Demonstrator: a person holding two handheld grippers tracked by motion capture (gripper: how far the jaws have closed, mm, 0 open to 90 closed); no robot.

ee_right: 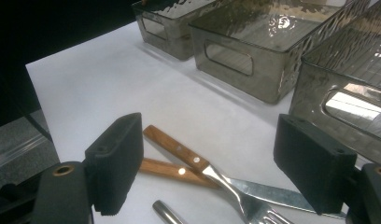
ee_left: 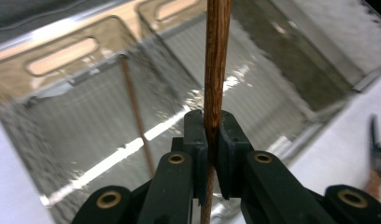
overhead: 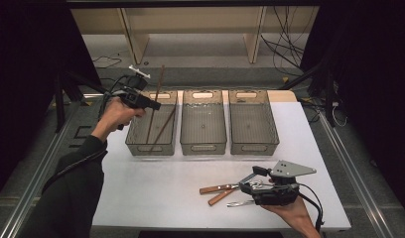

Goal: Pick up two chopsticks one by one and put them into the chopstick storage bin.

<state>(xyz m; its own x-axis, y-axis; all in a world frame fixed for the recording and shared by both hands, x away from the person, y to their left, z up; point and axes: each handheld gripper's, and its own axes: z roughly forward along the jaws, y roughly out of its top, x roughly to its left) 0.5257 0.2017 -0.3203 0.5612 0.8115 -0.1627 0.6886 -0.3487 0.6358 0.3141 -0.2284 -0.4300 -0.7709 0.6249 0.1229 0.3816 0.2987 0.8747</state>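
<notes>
Sorting cutlery: left gripper [ee_left: 212, 140] clamped on chopstick [ee_left: 216, 56], bin [ee_left: 58, 107] beyond jaws; release next. Right gripper [ee_right: 209, 163] agape, fork [ee_right: 226, 184] between jaws.

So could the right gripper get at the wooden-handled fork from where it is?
Probably yes. The right gripper has its jaws wide open, and the wooden-handled fork lies just ahead between them on the table, crossed over a knife, which may complicate a clean pick.

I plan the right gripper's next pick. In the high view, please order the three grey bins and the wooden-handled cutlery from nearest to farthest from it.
From the right gripper:
1. Wooden-handled cutlery, at its jaws.
2. Right grey plastic bin.
3. Middle bin.
4. Left bin, holding chopsticks.
</notes>
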